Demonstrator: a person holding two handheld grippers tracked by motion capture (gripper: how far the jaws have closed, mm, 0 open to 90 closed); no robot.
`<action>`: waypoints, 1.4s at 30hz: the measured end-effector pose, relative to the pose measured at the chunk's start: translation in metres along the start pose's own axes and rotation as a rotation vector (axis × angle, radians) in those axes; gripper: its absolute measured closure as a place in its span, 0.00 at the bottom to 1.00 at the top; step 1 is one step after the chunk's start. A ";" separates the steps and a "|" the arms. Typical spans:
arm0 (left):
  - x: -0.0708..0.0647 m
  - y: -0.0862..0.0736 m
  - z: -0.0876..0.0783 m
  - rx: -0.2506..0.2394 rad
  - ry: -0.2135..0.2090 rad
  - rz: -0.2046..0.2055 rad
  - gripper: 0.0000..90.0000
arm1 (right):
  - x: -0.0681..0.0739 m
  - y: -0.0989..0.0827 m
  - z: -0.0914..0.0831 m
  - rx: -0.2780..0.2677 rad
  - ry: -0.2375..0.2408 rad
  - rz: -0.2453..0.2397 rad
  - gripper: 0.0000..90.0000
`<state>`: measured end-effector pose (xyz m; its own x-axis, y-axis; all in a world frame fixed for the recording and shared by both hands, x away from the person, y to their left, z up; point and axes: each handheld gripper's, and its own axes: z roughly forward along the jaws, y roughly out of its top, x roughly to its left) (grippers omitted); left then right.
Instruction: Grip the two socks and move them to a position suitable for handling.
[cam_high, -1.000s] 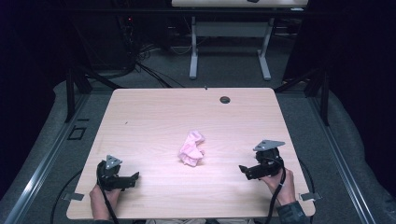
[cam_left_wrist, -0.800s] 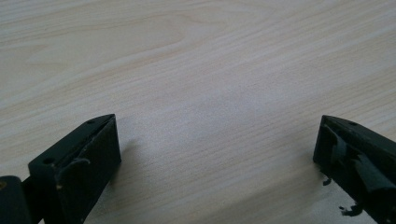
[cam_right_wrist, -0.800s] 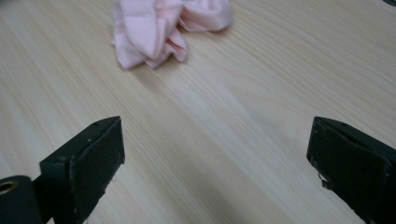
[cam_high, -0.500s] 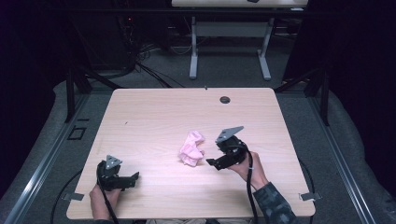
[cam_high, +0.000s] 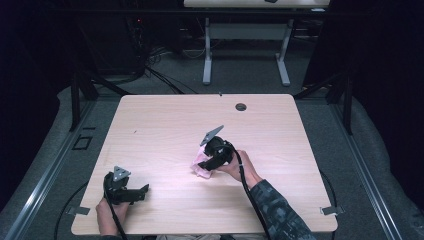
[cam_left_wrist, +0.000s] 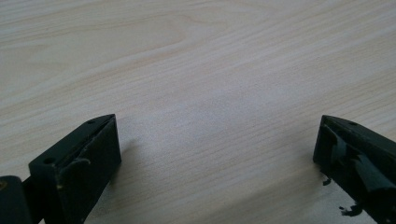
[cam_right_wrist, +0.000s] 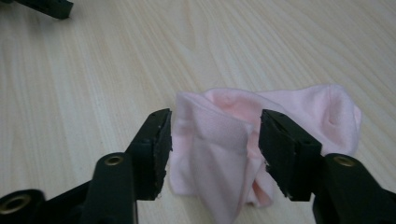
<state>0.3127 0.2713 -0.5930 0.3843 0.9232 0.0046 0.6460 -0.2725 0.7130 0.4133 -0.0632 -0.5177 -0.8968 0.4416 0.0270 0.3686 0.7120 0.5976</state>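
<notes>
Pink cloth, high view: crumpled pink cloth (cam_high: 202, 169) lies near the middle of the light wooden table (cam_high: 160, 130), mostly covered by the right gripper (cam_high: 206, 162), which sits on top of it.
Right hand, high view: hand (cam_high: 239, 167) in a patterned sleeve (cam_high: 277, 210) holds that gripper, its grey plate tilted up.
Left gripper, high view: left gripper (cam_high: 135, 192) rests low at the near left corner, well apart from the cloth, held by the left hand (cam_high: 109, 216).
Table hole, high view: dark round grommet (cam_high: 241, 107) near the far edge.
Left gripper view: jaws spread wide, bare wood grain between them.
Right gripper view: jaws part-way apart, straddling a raised fold of the cloth (cam_right_wrist: 233, 140); both pads look to touch the fabric, but whether they pinch it I cannot tell.
</notes>
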 end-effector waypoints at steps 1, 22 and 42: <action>0.000 0.000 0.000 0.000 0.000 0.000 0.01 | -0.001 0.002 0.004 0.012 0.003 0.001 0.47; 0.000 0.000 0.000 0.000 0.001 0.001 0.01 | -0.003 -0.001 -0.016 -0.033 0.011 0.055 0.90; 0.000 0.000 0.000 -0.002 0.002 0.000 0.01 | 0.005 -0.005 -0.083 -0.230 0.005 0.112 0.90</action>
<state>0.3126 0.2711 -0.5930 0.3836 0.9235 0.0060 0.6445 -0.2723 0.7145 0.3863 -0.1103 -0.4539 -0.8550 0.5076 0.1063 0.4003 0.5157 0.7575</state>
